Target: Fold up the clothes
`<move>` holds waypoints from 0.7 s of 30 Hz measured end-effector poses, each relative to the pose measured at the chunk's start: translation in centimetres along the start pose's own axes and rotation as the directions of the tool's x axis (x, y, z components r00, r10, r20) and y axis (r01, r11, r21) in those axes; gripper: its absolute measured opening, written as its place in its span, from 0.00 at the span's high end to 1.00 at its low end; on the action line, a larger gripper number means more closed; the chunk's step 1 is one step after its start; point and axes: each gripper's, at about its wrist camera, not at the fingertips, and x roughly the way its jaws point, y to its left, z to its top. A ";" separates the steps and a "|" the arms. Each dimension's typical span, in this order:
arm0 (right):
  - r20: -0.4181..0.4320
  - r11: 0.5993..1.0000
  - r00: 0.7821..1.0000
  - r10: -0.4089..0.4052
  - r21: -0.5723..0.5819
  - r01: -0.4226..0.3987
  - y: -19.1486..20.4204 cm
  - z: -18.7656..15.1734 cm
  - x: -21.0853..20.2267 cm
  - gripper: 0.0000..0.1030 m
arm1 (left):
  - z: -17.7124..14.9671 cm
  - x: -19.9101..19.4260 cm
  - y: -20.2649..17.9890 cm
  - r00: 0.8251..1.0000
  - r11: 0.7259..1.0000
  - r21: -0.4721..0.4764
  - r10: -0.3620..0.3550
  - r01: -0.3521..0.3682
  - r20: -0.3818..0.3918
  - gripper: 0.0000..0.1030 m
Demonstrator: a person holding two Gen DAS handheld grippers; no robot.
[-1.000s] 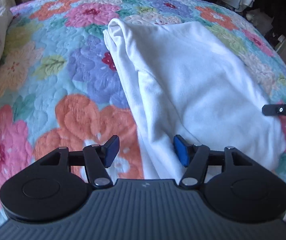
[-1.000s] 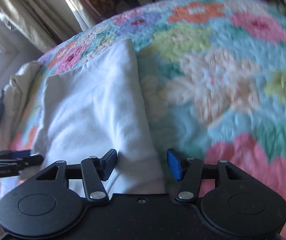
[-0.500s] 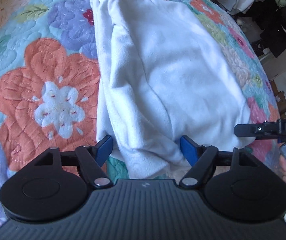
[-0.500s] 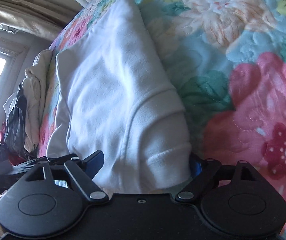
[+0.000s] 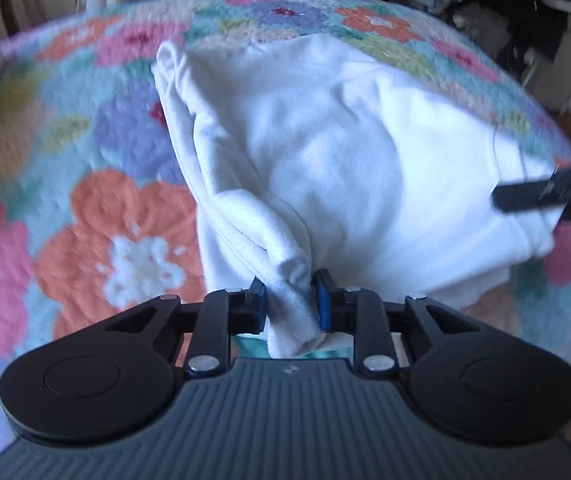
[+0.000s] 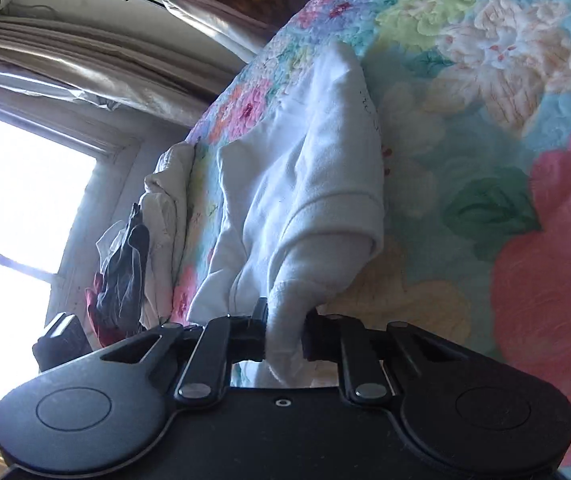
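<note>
A bed covered by a quilted bedspread (image 5: 97,184) with large flowers in orange, pink, purple and cream on light blue fills both views. One soft white fleece garment (image 5: 325,160), partly folded into a rough rectangle, lies on the middle of the bedspread. Beyond the garment's far left side, a heap of pale and dark clothes (image 6: 141,248) sits at the bed's edge beneath a bright window (image 6: 17,208) with beige curtains (image 6: 85,64). More dark clothing hangs past the bed's far right corner. There are two hand-held grippers. The left hand-held gripper (image 5: 288,300) has just closed and pinches the garment's near left corner. The right hand-held gripper (image 6: 284,332) has just closed and pinches the garment's near right corner.
</note>
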 end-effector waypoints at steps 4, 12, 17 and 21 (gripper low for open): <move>-0.070 0.982 0.981 -0.183 -0.050 0.180 -0.5 -0.5 1.9 0.74 | 0.1 0.7 1.1 0.999 0.998 -0.061 -0.010 0.008 -0.037 0.72; -0.145 0.964 0.955 -0.257 -0.104 0.244 -0.5 -1.0 3.3 0.26 | 0.3 -0.7 2.4 0.999 0.996 -0.085 -0.022 0.020 -0.025 0.62; -0.135 0.892 0.920 -0.369 -0.328 0.310 3.1 -2.4 5.2 0.17 | -0.7 -2.7 0.4 0.999 0.998 0.029 0.051 -0.051 0.020 0.52; -0.051 0.828 0.888 -0.457 -0.388 0.404 5.8 -3.6 5.2 0.18 | -1.3 -3.4 -0.4 0.998 0.998 0.022 0.064 -0.064 0.007 0.44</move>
